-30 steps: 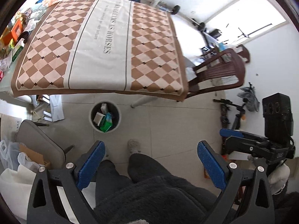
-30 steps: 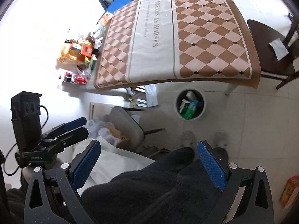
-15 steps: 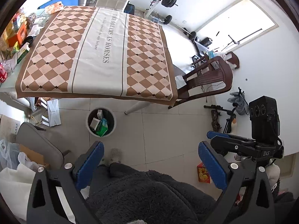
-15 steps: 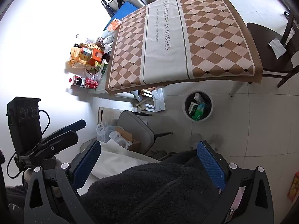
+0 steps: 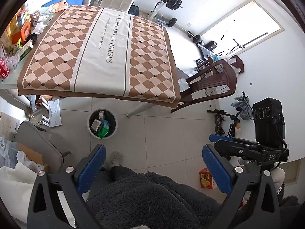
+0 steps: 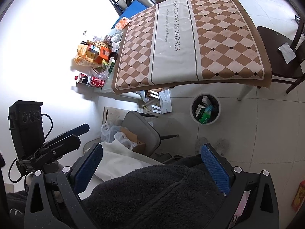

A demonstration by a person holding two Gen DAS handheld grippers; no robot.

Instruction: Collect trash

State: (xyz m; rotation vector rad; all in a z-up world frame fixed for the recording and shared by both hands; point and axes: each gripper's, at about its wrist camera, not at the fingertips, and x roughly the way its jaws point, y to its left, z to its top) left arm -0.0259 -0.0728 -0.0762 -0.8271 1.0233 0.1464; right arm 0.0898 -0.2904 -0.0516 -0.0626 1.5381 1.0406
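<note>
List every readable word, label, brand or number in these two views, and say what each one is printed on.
"TAKE DREAMS AS HORSES": large print on the white stripe of the tablecloth.
"we look forward to our future": small line beside it, only barely legible.
"DAS": on the black body of the right gripper, seen in the left wrist view.
Packages in the trash bin, the red box on the floor and the side-table clutter: print too small to read.

A brown-and-cream diamond-checked cloth (image 5: 99, 51) with a white centre band covers the tabletop; blue fingers (image 5: 91, 168) at lower frame; green cartons in the white bin (image 5: 102, 123).
</note>
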